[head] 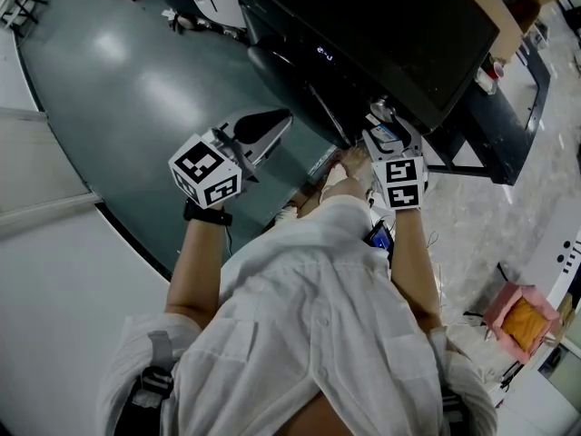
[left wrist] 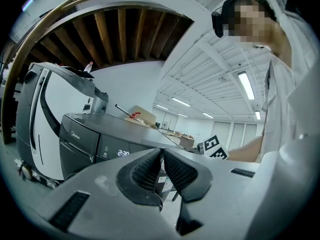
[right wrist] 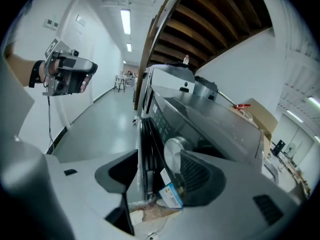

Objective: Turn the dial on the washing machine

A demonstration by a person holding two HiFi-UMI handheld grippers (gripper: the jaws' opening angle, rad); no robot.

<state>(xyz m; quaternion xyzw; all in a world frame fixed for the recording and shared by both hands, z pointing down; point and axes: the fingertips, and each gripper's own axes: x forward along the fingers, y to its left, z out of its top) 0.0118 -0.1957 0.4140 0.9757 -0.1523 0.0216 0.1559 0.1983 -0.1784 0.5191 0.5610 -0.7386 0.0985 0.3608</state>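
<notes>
A pink bag point(head: 520, 321) beside the person point(head: 309, 334) holds something orange, perhaps paper. The dark washing machine point(head: 381, 34) stands on a glossy grey floor point(head: 136, 89) in a bright white room. The right gripper point(right wrist: 156, 160) has its jaws spread around the silver dial point(right wrist: 172, 154) on the front panel; the left gripper point(left wrist: 162, 158), clenched empty, is held aside.
</notes>
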